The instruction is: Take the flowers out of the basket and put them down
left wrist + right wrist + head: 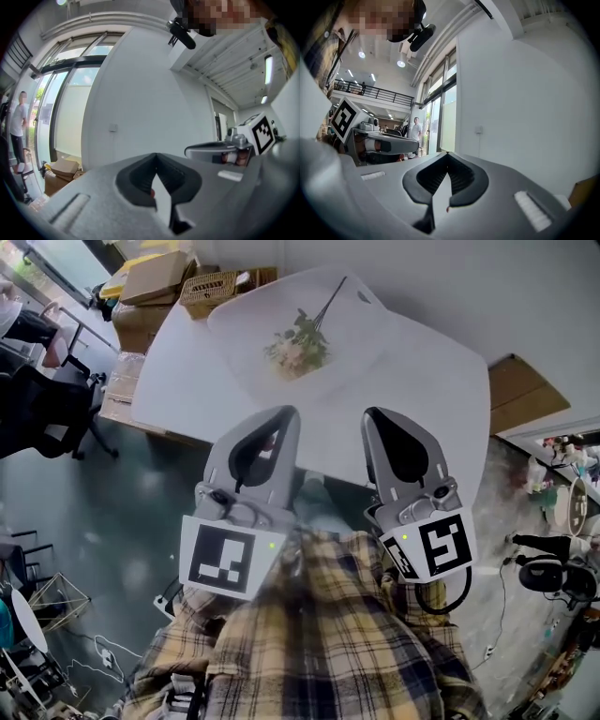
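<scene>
A bunch of pale flowers (298,345) with green leaves and a long stem lies on the white table (441,371), far from both grippers. A woven basket (210,287) stands at the table's far left corner. My left gripper (286,414) and right gripper (373,416) are held side by side close to the plaid shirt (328,634), short of the table's near edge. Both have their jaws together with nothing between them. In the gripper views, the left gripper (156,157) and right gripper (447,154) point up at a white wall, and neither shows the flowers.
Cardboard boxes (155,277) sit beside the basket at the back left. Black office chairs (37,409) stand on the dark floor to the left. A brown board (525,395) lies beyond the table's right side. A person (18,122) stands by the glass doors.
</scene>
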`<state>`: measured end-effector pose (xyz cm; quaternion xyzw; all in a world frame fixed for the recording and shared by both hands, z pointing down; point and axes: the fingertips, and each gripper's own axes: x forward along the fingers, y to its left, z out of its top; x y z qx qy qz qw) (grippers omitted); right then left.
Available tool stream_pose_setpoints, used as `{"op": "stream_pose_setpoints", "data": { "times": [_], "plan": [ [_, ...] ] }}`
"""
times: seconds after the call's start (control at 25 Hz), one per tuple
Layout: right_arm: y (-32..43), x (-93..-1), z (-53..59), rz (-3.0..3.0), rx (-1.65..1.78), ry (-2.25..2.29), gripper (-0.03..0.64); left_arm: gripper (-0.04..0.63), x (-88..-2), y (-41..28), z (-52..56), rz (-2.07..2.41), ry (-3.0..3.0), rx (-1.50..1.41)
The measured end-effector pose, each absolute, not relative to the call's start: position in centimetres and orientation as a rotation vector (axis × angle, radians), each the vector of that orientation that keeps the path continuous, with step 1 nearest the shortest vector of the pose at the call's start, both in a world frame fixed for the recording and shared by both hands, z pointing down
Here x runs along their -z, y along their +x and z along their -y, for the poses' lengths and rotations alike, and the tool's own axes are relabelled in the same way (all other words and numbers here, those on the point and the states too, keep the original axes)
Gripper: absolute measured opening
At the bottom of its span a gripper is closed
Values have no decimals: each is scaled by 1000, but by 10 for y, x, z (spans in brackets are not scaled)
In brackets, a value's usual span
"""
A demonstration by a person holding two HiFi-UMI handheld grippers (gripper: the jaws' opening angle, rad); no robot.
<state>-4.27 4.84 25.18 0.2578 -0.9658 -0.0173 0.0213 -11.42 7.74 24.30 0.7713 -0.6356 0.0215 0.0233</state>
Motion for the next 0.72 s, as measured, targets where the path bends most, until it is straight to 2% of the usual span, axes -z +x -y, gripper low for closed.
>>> {"op": "stream_pose_setpoints", "data": {
  "times": [0.32, 0.72],
  "plan": [
    [-65, -239, 57, 3007, 108, 756, 3, 2, -232, -131, 30, 2000, 2384, -63],
    [-79, -239, 123, 2993, 63, 745, 3, 2, -237, -142, 106, 1936, 2372, -139]
  ]
}}
